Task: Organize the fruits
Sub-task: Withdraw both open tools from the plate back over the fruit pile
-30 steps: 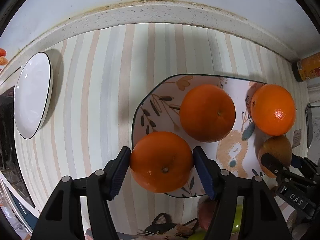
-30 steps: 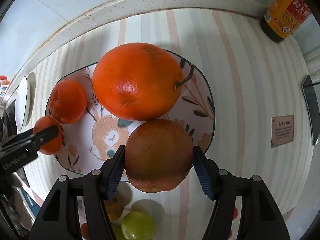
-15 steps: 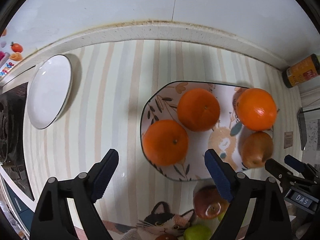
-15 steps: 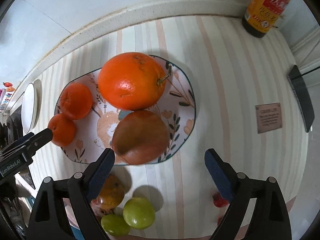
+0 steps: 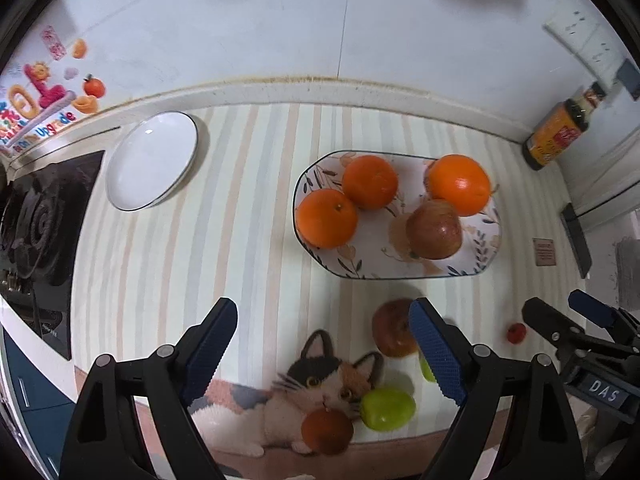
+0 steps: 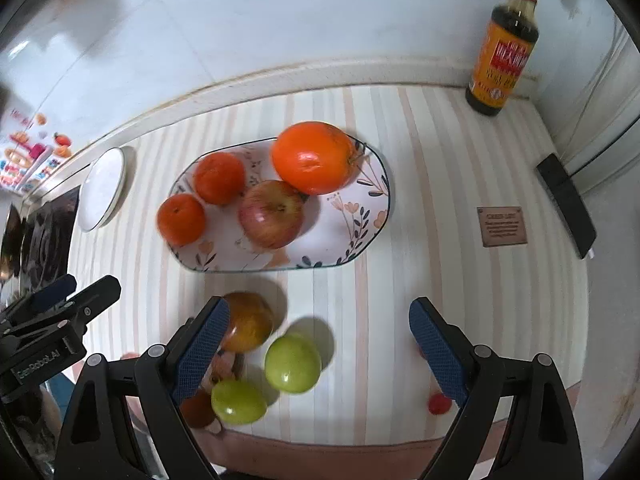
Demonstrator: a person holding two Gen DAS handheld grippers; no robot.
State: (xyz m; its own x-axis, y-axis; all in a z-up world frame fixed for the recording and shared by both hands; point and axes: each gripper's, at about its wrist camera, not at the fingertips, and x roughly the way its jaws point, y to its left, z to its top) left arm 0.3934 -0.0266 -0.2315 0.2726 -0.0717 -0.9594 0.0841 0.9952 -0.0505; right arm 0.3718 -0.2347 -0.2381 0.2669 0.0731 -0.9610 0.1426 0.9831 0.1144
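Note:
A floral oval plate point(image 5: 486, 256) point(image 6: 352, 240) holds three oranges point(image 5: 327, 218) point(image 6: 314, 157) and a red apple point(image 5: 434, 229) point(image 6: 271, 214). In front of it on the mat lie another red apple point(image 5: 390, 332) point(image 6: 250, 320), two green fruits point(image 5: 387, 407) point(image 6: 293, 363), a brown fruit point(image 5: 327, 431) and a small red fruit point(image 5: 516, 333) point(image 6: 439, 404). My left gripper point(image 5: 324, 354) is open and empty above the mat's near edge. My right gripper point(image 6: 320, 354) is open and empty above the green fruits.
An empty white plate point(image 5: 152, 160) point(image 6: 102, 188) lies at the back left beside a black stove point(image 5: 40, 216). A sauce bottle point(image 5: 558, 132) point(image 6: 502, 44) stands at the back right by the wall. A black flat object point(image 6: 566, 204) lies at the right edge.
Both grippers let go of their fruit, an orange on the left and an apple on the right, onto the floral plate. Both opened wide and drew back and up.

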